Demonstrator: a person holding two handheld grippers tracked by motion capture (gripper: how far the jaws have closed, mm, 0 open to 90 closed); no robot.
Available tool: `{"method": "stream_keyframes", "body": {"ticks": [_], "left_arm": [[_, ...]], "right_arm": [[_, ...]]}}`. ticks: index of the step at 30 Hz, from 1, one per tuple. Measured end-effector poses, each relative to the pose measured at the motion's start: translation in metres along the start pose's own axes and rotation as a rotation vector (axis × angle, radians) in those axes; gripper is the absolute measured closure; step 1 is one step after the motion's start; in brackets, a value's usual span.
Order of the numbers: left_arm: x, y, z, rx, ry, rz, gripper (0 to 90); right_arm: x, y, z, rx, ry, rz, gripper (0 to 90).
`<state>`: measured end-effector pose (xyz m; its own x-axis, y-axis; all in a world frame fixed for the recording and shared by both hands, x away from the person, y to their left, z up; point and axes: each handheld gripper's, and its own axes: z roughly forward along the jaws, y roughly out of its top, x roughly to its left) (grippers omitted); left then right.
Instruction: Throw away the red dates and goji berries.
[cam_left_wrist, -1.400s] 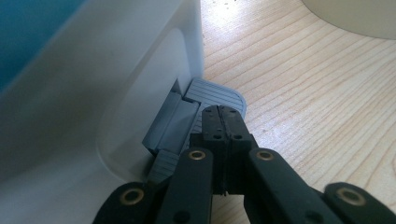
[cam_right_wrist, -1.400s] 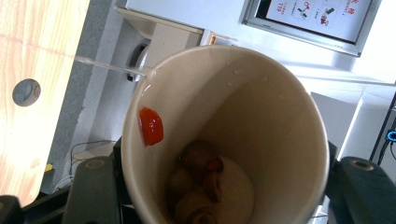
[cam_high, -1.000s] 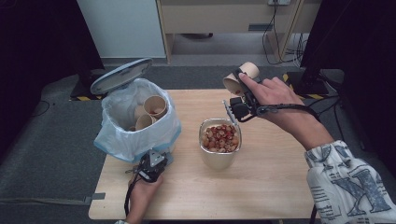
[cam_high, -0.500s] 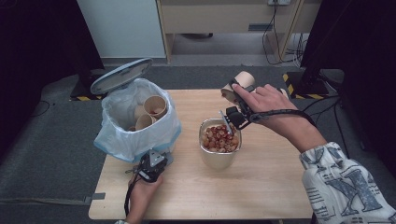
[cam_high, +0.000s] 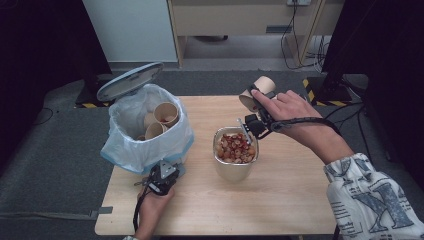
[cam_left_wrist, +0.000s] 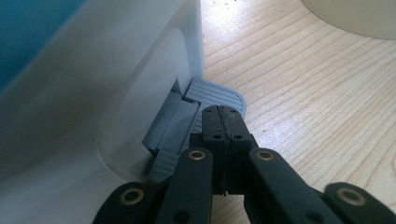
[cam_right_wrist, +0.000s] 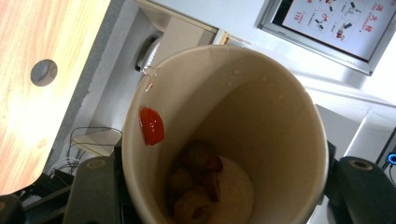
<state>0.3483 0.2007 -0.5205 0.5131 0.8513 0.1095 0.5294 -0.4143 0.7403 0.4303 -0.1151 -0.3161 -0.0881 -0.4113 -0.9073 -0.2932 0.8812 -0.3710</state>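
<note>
Tan paper cup, smooth-walled and round, sits pinched in my right gripper, tipped on its side above the far right part of the table, just beyond the food container. In the right gripper view I look straight into the cup: a matte beige inner wall with a few droplets near the rim, a glossy red piece stuck to the wall just under the lip, and a clump of brown and pale bits lying at the bottom. Its black jaws flank the cup on both sides, squeezing its wall.

Just below and nearer to me stands the squarish beige container with rounded corners, heaped with red and brown food scraps. Its rim is close under my right gripper.

My left gripper rests at the near left of the table, jaws pressed together with nothing between them. In the left gripper view their tips sit on the ribbed grey plastic pedal at the foot of the white bin. That white pedal bin, lined with a crinkled translucent plastic bag, has its grey round lid tipped up, and several empty paper cups lie inside.

Light grained wooden table lies bare along its near and right edges, leaving me free room there.
</note>
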Motion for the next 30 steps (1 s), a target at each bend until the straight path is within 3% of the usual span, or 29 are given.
{"method": "stream_keyframes", "body": {"ticks": [3, 6, 7, 8, 9, 10, 11, 12, 13, 15, 17, 30], "left_arm": [[0.0, 0.0, 0.0, 0.0, 0.0, 0.0, 89.2], [0.0, 0.0, 0.0, 0.0, 0.0, -0.001, 89.2], [0.0, 0.0, 0.0, 0.0, 0.0, 0.0, 89.2], [0.0, 0.0, 0.0, 0.0, -0.001, -0.002, 89.2], [0.0, 0.0, 0.0, 0.0, -0.001, -0.001, 89.2], [0.0, 0.0, 0.0, 0.002, -0.002, -0.001, 89.2], [0.0, 0.0, 0.0, 0.003, -0.002, -0.001, 89.2], [0.0, 0.0, 0.0, 0.001, -0.002, -0.001, 89.2], [0.0, 0.0, 0.0, 0.0, -0.002, -0.001, 89.2], [0.0, 0.0, 0.0, 0.0, 0.0, -0.001, 89.1], [0.0, 0.0, 0.0, 0.002, -0.001, -0.001, 89.1], [0.0, 0.0, 0.0, -0.002, 0.0, -0.002, 89.1]], "right_arm": [[-0.002, -0.001, 0.0, 0.003, -0.016, 0.03, 36.6], [0.014, 0.01, 0.005, 0.003, 0.016, -0.074, 36.9], [0.026, 0.016, 0.007, -0.011, 0.047, -0.17, 37.0], [0.032, 0.019, 0.008, 0.002, 0.059, -0.215, 37.1], [0.033, 0.019, 0.009, -0.001, 0.057, -0.209, 37.1], [0.031, 0.018, 0.01, -0.002, 0.054, -0.18, 37.1], [0.026, 0.016, 0.009, 0.0, 0.04, -0.12, 37.1], [0.024, 0.015, 0.009, 0.001, 0.035, -0.106, 37.2], [0.026, 0.018, 0.008, -0.007, 0.048, -0.15, 37.2], [0.032, 0.021, 0.008, -0.008, 0.068, -0.168, 37.1], [0.032, 0.021, 0.009, -0.01, 0.067, -0.138, 37.1], [0.029, 0.014, 0.008, -0.007, 0.065, -0.092, 36.6]]}}
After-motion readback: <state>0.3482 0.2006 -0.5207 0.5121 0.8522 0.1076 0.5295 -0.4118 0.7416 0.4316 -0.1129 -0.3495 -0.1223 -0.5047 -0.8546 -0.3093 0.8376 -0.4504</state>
